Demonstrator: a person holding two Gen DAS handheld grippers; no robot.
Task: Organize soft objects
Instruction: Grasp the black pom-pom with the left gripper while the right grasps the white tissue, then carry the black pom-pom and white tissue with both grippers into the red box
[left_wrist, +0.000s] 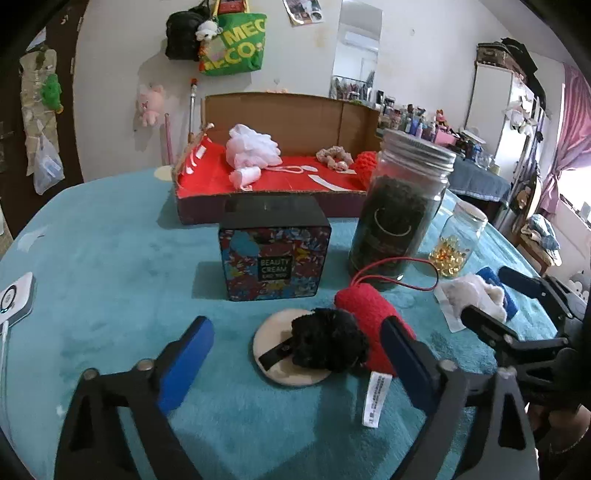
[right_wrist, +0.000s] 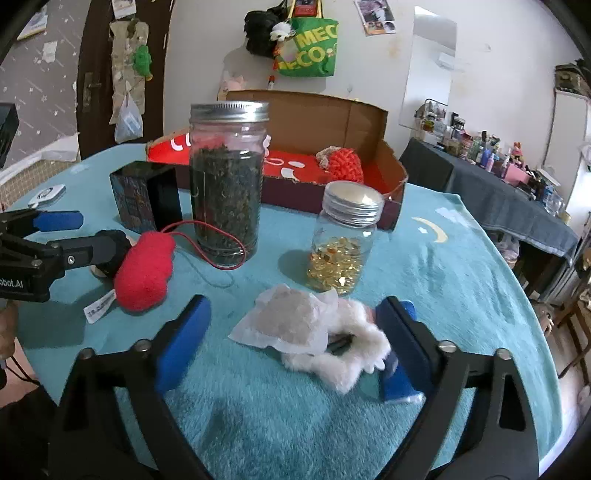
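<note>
While both tongs stand open over the teal tabletop, the left tongs straddle a black pompom beside a red plush pad, and the right tongs flank a white fluffy toy, neither gripped.

Right gripper, jaws apart, straddles a white fluffy item lying on the teal-covered worktop; neither blue pad presses on it. A translucent white pouch overlaps the fluff at its 10 o'clock side. Small capsule jar (silver lid, golden contents) stands just beyond, at 12 o'clock. Tall jar of dark leaves at 11 o'clock. Red plush piece with red cord lies at 9 o'clock, the left gripper touching it or just beside it. Red-lined cardboard box behind holds an orange knitted ball.
</note>
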